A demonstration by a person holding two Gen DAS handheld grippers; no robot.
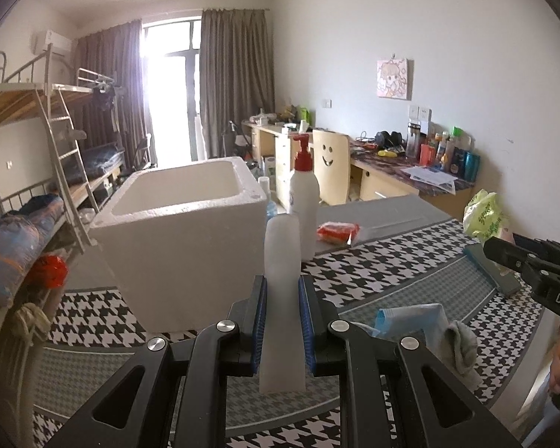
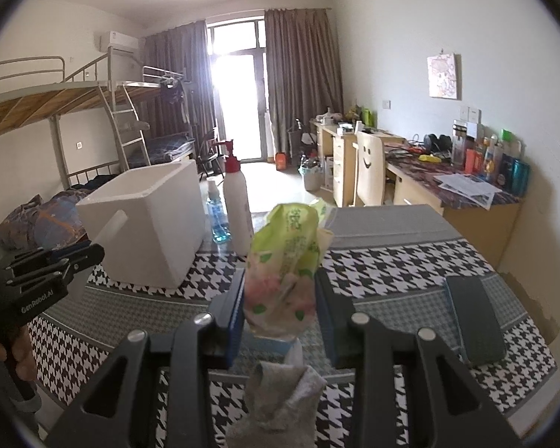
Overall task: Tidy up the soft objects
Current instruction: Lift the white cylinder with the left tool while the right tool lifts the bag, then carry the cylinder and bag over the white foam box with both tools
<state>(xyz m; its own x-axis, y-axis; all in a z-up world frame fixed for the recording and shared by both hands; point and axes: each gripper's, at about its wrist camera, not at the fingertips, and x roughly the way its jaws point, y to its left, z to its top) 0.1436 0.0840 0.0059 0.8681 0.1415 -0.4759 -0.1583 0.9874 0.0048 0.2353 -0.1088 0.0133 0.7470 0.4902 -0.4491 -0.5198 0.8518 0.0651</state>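
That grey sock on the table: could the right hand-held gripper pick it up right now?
Probably not: the right hand-held gripper is already shut on a green tissue pack, though the grey sock lies uncovered just below it.

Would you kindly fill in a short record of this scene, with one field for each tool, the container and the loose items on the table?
left tool: shut on a white tube, held upright
right tool: shut on a green tissue pack
container: white foam box, open top, on the patterned tablecloth
beside box: pump bottle with red top; blue bottle
loose items: grey cloth, dark case, red packet, blue pack
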